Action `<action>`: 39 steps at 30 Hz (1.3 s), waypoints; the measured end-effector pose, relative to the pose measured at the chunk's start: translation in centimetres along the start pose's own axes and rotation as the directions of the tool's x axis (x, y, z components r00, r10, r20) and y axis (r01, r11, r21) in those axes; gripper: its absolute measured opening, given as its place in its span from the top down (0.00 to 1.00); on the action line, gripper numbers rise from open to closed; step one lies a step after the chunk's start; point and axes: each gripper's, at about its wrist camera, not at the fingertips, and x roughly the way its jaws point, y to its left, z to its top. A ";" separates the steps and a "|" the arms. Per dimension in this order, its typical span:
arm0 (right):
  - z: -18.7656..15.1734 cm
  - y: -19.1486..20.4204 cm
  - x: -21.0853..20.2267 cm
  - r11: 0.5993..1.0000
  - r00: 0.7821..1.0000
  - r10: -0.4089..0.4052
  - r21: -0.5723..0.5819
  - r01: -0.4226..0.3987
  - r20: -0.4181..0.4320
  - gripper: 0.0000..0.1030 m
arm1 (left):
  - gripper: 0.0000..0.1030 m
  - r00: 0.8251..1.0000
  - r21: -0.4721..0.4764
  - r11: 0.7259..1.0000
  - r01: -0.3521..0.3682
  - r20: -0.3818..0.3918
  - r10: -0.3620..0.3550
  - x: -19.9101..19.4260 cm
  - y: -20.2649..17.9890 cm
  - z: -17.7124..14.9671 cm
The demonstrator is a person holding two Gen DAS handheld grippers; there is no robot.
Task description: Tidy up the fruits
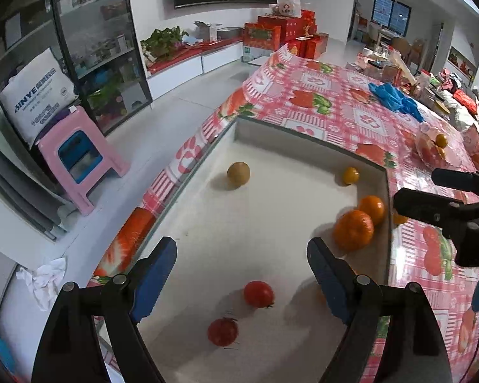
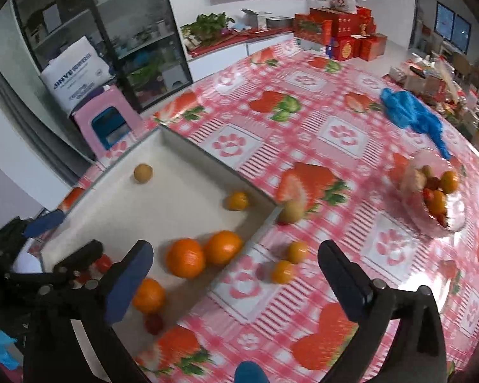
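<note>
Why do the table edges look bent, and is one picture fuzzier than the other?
Both views are fisheye, so the tray rim curves. The right wrist view is smeared by motion, notably the bag; the left wrist view is sharper, with clear shadows under the tomatoes.

Glossy plastic tablecloth [image 2: 335, 134], matt white tray [image 1: 239, 223], clear crinkled fruit bag [image 2: 440, 198].

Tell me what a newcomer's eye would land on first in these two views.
Probably the loud pink strawberry tablecloth, then the white tray at its near left corner, with two big oranges against its right wall and two tomatoes at the front. On the cloth to the right lie a clear bag of fruit and a few loose small fruits; both grippers hang open and empty.
</note>
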 end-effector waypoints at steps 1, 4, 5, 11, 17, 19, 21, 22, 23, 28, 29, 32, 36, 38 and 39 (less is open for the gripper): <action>-0.3 -0.7 -0.1 1.000 1.000 -0.014 -0.001 0.014 -0.002 0.00 | 0.18 1.000 0.004 1.000 0.002 0.001 -0.002 -0.1 -0.2 0.0; -1.3 -2.1 -0.2 0.999 0.999 -0.044 0.004 0.044 -0.016 0.00 | 0.18 1.000 0.019 1.000 0.007 -0.002 -0.007 -0.1 -1.2 0.0; -1.6 -2.6 -0.1 0.999 0.998 -0.051 0.006 0.051 -0.022 0.00 | 0.18 1.000 0.022 1.000 0.007 -0.004 -0.007 -0.2 -1.3 -0.1; -4.1 -4.9 0.4 0.993 0.992 -0.118 0.001 0.118 -0.052 0.00 | 0.18 1.000 0.047 0.999 0.006 -0.010 -0.006 -0.2 -2.6 -0.2; -6.3 -5.5 1.2 0.987 0.985 -0.157 -0.035 0.154 -0.070 0.00 | 0.18 1.000 0.045 0.999 0.009 -0.023 -0.008 0.0 -3.2 -0.4; -6.7 -5.8 1.4 0.987 0.984 -0.160 -0.027 0.159 -0.073 0.00 | 0.18 1.000 0.048 0.999 0.005 -0.026 -0.004 0.0 -3.4 -0.6; -6.7 -6.6 1.5 0.988 0.985 -0.156 0.005 0.157 -0.079 0.00 | 0.18 1.000 0.047 0.999 0.010 -0.028 -0.009 0.1 -3.4 -0.7; -6.6 -7.0 1.4 0.988 0.985 -0.154 0.021 0.156 -0.081 0.00 | 0.18 0.999 0.047 0.999 0.013 -0.030 -0.012 0.1 -3.5 -0.8; -6.5 -7.3 1.4 0.987 0.985 -0.150 0.036 0.153 -0.082 0.00 | 0.18 0.999 0.048 0.999 0.016 -0.030 -0.014 0.0 -3.5 -0.8; -5.6 -9.2 1.6 0.983 0.989 -0.118 0.133 0.129 -0.084 0.00 | 0.18 0.999 0.055 0.998 0.033 -0.032 -0.031 0.2 -4.0 -1.1; -5.3 -9.6 1.7 0.980 0.990 -0.111 0.159 0.124 -0.083 0.00 | 0.18 0.999 0.061 0.998 0.034 -0.035 -0.032 0.3 -4.2 -1.1; -4.3 -10.8 2.3 0.963 0.993 -0.085 0.247 0.102 -0.081 0.00 | 0.18 0.998 0.075 0.996 0.040 -0.044 -0.037 0.5 -4.9 -1.4; -2.5 -11.9 3.5 0.933 0.995 -0.061 0.351 0.083 -0.075 0.00 | 0.18 0.998 0.092 0.994 0.051 -0.052 -0.047 0.6 -5.6 -1.7; -1.6 -12.0 4.1 0.924 0.995 -0.073 0.371 0.093 -0.066 0.00 | 0.18 0.998 0.100 0.994 0.051 -0.050 -0.046 0.5 -5.8 -1.9; -1.2 -12.0 4.5 0.920 0.995 -0.078 0.381 0.096 -0.064 0.00 | 0.18 0.998 0.101 0.993 0.053 -0.050 -0.048 0.5 -5.8 -1.9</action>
